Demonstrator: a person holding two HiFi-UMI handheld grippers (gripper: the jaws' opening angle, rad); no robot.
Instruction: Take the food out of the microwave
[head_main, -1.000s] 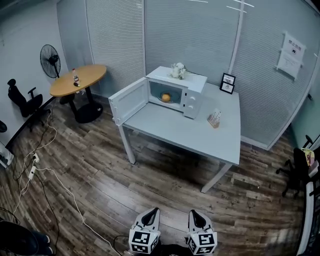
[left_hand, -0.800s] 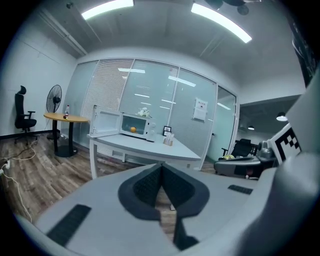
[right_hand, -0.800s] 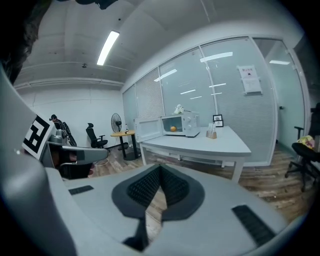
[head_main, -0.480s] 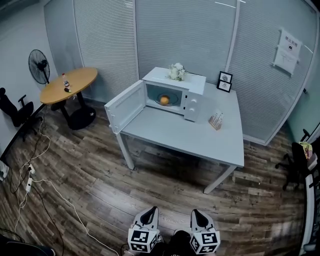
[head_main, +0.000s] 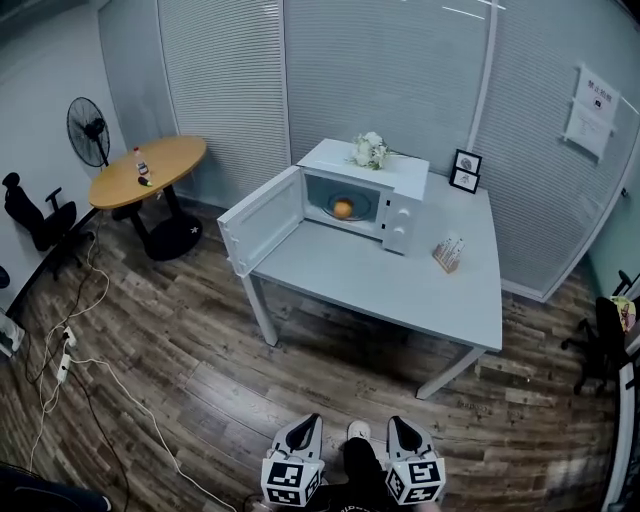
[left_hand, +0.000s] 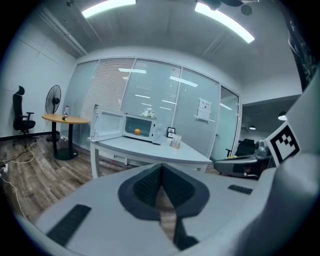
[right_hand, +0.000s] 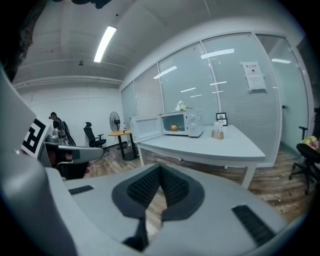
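Observation:
A white microwave stands on the grey table, its door swung open to the left. Inside lies an orange, round piece of food on a plate. Both grippers are far from the table, low over the wooden floor at the bottom of the head view. My left gripper is shut with nothing in it, and so is my right gripper. The left gripper view shows the shut left gripper and the distant food. The right gripper view shows the right gripper and the food.
Flowers sit on the microwave; picture frames and a card holder stand on the table. A round wooden table, a fan and an office chair are at left. Cables trail over the floor.
The whole view has shifted: the table and microwave now sit a little lower and further right. Both grippers stay shut at the bottom edge, and a shoe now shows between them.

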